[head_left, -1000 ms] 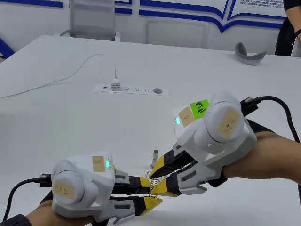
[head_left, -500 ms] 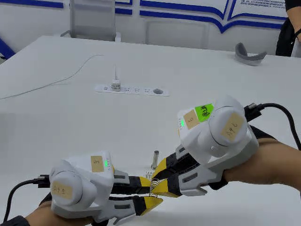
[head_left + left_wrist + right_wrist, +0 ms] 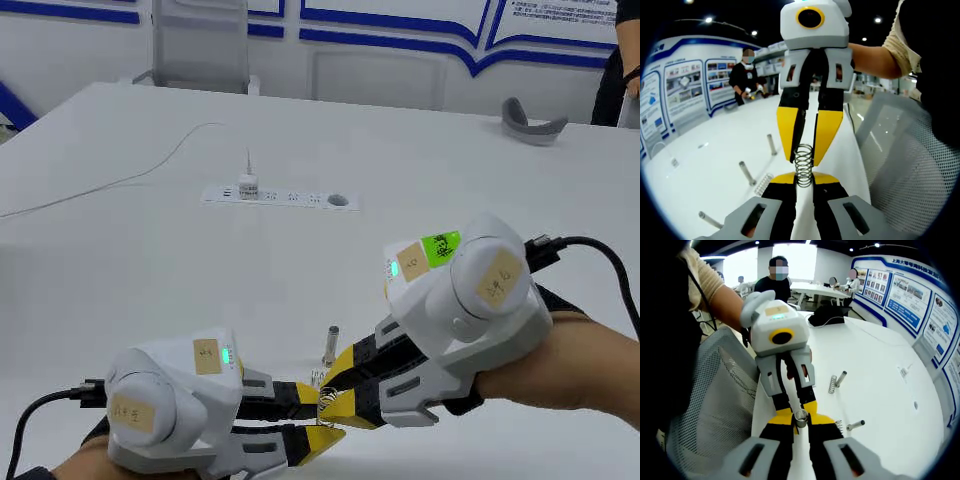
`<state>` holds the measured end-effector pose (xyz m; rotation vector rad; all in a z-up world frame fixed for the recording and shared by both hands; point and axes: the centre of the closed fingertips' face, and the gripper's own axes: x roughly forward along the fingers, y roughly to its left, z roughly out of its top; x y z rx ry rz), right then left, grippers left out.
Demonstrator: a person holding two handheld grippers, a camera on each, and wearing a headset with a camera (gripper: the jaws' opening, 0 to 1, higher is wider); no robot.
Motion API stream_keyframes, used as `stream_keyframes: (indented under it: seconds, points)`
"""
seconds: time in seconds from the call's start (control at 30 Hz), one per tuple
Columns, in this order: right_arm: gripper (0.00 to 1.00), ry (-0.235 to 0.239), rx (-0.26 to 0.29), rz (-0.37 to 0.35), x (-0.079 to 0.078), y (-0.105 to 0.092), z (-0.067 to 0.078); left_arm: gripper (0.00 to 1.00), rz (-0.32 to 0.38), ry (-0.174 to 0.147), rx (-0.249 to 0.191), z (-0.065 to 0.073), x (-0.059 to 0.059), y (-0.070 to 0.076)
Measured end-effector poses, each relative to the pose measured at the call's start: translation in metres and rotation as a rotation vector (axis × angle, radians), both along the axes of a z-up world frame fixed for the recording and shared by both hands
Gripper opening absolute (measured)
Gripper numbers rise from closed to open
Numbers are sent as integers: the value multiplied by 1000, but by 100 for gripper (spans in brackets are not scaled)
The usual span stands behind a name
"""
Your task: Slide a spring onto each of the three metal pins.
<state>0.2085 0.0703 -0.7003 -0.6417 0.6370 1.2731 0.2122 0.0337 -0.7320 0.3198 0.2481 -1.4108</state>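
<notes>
Though pinched endwise, the spring (image 3: 803,167) shows open silvery coils.

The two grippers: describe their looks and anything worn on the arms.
The left gripper and right gripper each have a rounded white housing, tan labels, a green light, black jaws with yellow tips and a black cable. The right one carries a green sticker. The short sleeve is beige.
</notes>
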Motion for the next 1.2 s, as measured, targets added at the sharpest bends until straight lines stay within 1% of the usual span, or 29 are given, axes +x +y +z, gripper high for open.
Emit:
stream_keyframes:
  seconds: [0.2,0.3,0.43,0.77,1.2]
  points:
    - [12,-1,3,-11,3,-2,1,13,11,5,-14,1,2,0]
    - [12,-1,8,-19,5,-4,2,17,18,11,-18,1,3,0]
    - [12,-2,9,-32,8,-8,3,19,33,18,-19,0,6,4]
    - [12,-7,16,-67,15,-18,6,23,83,42,-24,-4,11,22]
    - [12,-11,21,-131,24,-39,10,26,184,58,-38,-4,22,55]
